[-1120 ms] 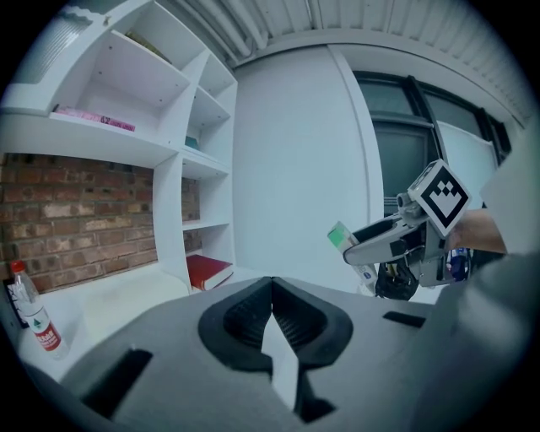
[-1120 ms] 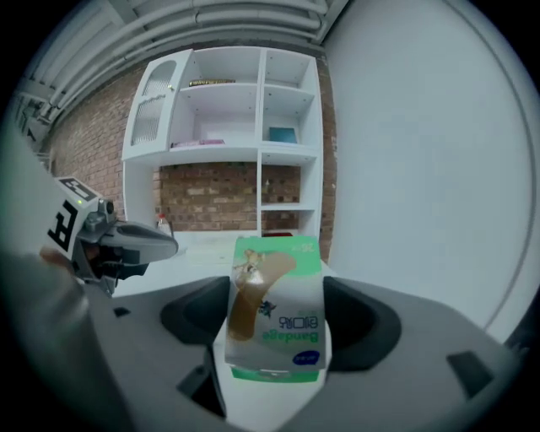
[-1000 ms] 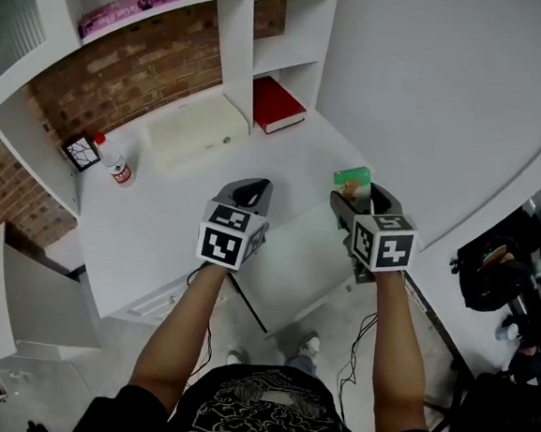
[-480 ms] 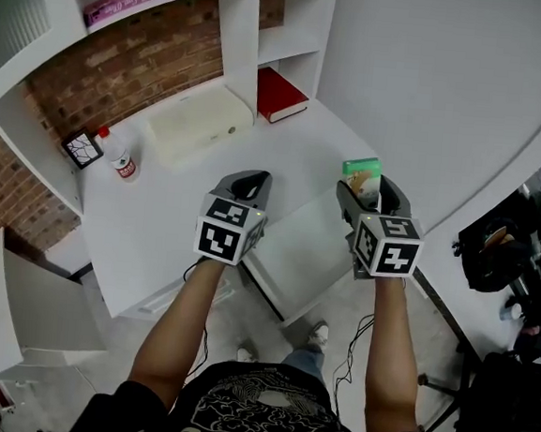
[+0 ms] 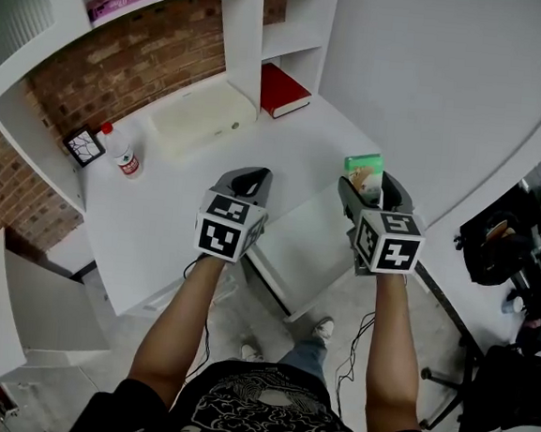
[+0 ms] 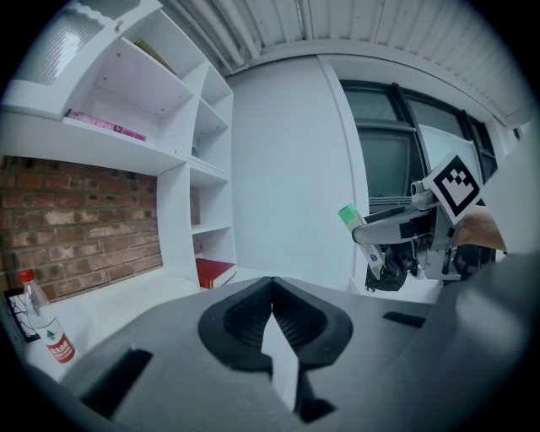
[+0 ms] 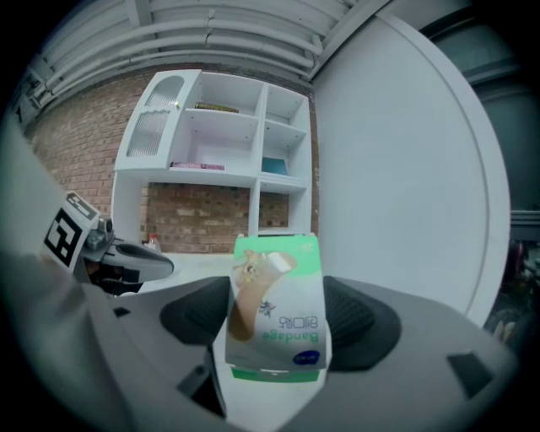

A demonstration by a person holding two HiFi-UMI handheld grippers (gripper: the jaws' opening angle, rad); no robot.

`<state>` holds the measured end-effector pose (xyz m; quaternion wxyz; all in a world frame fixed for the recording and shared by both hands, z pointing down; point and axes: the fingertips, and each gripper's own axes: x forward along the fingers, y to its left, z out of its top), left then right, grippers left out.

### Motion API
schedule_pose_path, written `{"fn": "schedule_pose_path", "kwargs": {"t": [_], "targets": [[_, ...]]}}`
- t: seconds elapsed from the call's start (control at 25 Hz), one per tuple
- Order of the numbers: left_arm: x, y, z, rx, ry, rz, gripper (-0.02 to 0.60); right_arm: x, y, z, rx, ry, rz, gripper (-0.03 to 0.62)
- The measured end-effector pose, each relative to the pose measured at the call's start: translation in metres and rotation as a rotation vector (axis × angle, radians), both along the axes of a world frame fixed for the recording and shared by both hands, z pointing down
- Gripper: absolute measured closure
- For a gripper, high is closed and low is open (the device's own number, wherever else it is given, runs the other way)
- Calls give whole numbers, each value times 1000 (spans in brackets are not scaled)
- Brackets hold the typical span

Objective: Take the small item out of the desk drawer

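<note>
- Arms reach forward in your head view, over the front edge of the white desk [image 5: 158,210], with a gripper in each hand. The left gripper [image 5: 252,176] hangs over the desk just left of the pulled-out drawer [image 5: 305,251]. The right gripper [image 5: 367,186] is above the drawer's far right corner and holds a green bandage box [image 5: 362,165] upright, clear of the drawer. Farther back on the desk are a pale tray [image 5: 199,119], a small bottle with a red cap [image 5: 125,160] and a red book [image 5: 283,89] lying in the lower shelf compartment.
- Your left gripper view shows its jaws pressed together at the tips with nothing between them. Off to the right, your other gripper [image 6: 405,228] carries the box [image 6: 350,218] in the air, well apart from this claw. The bottle [image 6: 46,333] stands at far left, by the brick wall.
- Your right gripper view has the jaws clamped on both sides of the bandage box [image 7: 277,308]. It stands upright between them, its printed face toward the camera and the print upside down.
</note>
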<state>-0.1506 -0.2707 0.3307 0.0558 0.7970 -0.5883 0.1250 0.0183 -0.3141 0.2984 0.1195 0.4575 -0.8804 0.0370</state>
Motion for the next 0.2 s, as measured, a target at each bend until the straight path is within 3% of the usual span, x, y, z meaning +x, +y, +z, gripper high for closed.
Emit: {"fn": "schedule_pose_path", "kwargs": {"t": [0.2], "targets": [[-1,1,1,0,-6,1,574,0,1,-1,5,-2,3,247]]}}
